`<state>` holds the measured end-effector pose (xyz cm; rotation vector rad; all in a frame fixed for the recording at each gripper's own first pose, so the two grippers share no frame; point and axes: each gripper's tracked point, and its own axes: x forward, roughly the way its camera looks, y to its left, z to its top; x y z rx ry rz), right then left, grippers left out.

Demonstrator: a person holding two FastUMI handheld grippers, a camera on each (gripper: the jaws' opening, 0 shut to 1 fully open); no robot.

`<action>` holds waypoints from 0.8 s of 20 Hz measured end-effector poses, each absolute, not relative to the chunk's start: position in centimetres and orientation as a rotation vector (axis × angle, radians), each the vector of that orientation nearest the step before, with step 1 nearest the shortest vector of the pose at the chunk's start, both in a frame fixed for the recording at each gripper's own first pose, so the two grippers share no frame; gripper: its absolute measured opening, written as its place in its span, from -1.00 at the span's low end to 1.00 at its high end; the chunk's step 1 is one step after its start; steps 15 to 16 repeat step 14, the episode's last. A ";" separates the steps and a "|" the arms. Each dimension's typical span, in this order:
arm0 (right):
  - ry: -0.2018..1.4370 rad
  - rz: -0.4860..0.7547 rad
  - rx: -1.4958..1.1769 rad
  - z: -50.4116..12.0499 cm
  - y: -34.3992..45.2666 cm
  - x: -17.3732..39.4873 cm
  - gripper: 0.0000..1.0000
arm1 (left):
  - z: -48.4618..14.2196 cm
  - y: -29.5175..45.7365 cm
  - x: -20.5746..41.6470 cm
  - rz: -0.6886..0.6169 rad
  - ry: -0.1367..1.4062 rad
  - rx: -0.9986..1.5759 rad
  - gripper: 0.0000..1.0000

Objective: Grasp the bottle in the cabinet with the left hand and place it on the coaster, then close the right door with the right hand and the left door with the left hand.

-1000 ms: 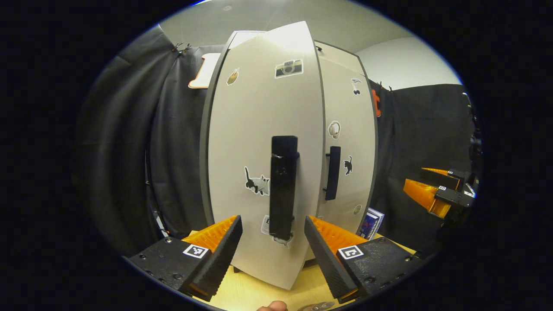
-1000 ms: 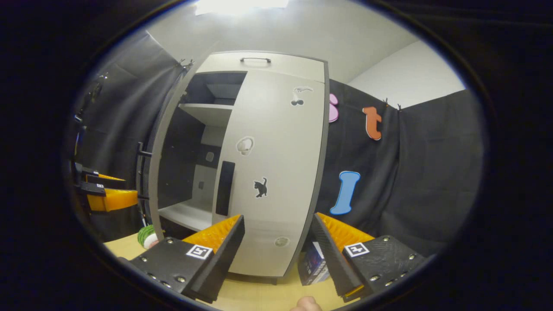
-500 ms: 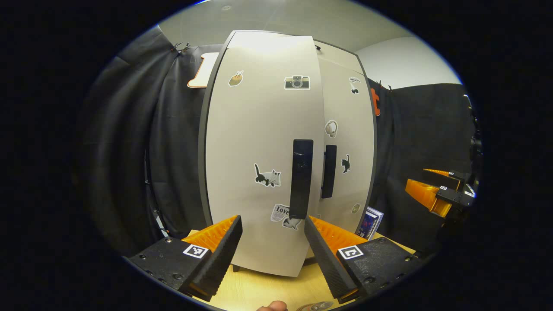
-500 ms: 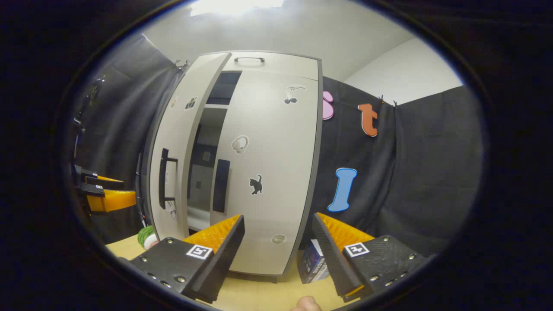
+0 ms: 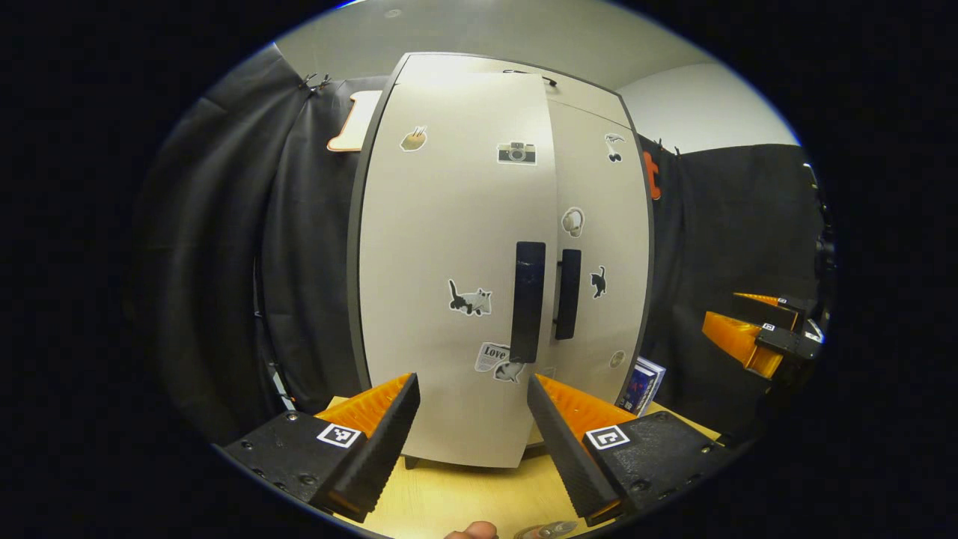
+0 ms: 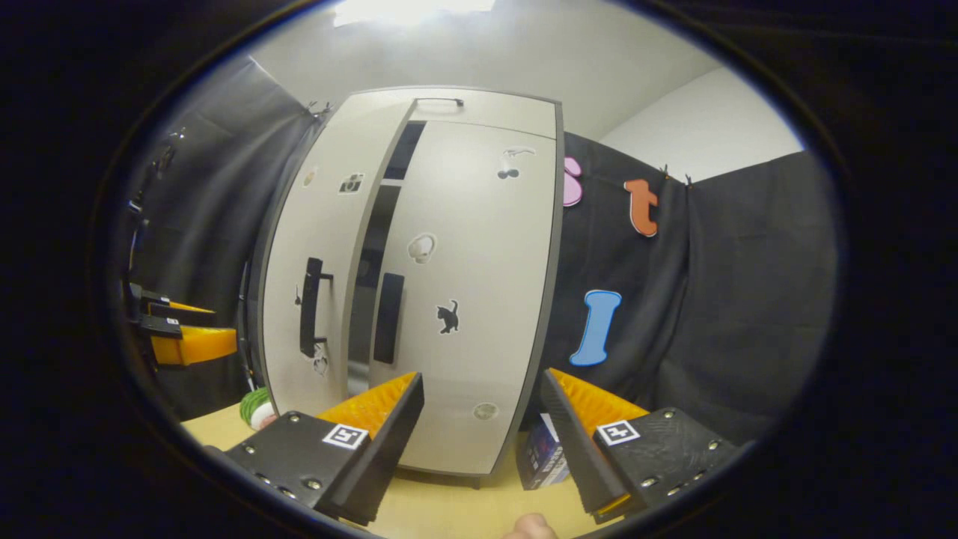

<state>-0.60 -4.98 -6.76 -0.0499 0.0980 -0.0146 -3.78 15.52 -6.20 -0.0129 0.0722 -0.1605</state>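
Left door (image 5: pixel 456 269) has swung most of the way in over the last second: it was angled well out, now it sits nearly flush. In the right gripper view a narrow dark gap (image 6: pixel 370 269) remains between left door and right door (image 6: pixel 479 299), so it's not latched yet. My read: last step of the task, nearly done, one more nudge needed.

Left gripper (image 5: pixel 471 419): jaws spread wide, holding nothing, just short of the left door, whose handle (image 5: pixel 528 299) is dead ahead and slightly right of centre. No contact that I can see.

Right door looks fully shut; its handle (image 5: pixel 567 293) is just beside the left one.

Right gripper (image 6: pixel 483 419): jaws also apart, empty, parked in front of the right door, well back.

Bottle: can't place it. A green-and-white object (image 6: pixel 256 408) sits on the table ahead-left of the right gripper, by the cabinet's corner. It could be the bottle or the coaster, but too little of it shows to tell.

Surface: light wood table (image 5: pixel 456 498). A small blue box (image 6: pixel 545 457) stands just right of the cabinet base. Black cloth walls, white ceiling, bright overhead light.
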 end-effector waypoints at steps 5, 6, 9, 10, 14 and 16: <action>0.097 -0.011 -0.051 -6.7 -4.7 -0.9 0.86 | -6.2 15.6 -3.8 -0.160 0.070 -0.013 0.76; 0.097 -0.011 -0.050 -6.7 -4.6 -1.1 0.86 | -6.2 15.6 -3.8 -0.161 0.070 -0.013 0.76; 0.098 -0.009 -0.051 -6.7 -4.5 -1.2 0.86 | -6.2 15.6 -3.9 -0.164 0.069 -0.009 0.87; 0.099 -0.009 -0.052 -6.7 -4.5 -1.2 0.86 | -6.2 15.6 -3.9 -0.165 0.070 -0.009 0.87; 0.100 -0.008 -0.054 -6.6 -4.5 -1.5 0.86 | -6.2 15.7 -4.0 -0.160 0.072 -0.009 0.76; 0.100 -0.008 -0.054 -6.6 -4.5 -1.5 0.86 | -6.2 15.7 -4.0 -0.160 0.072 -0.009 0.76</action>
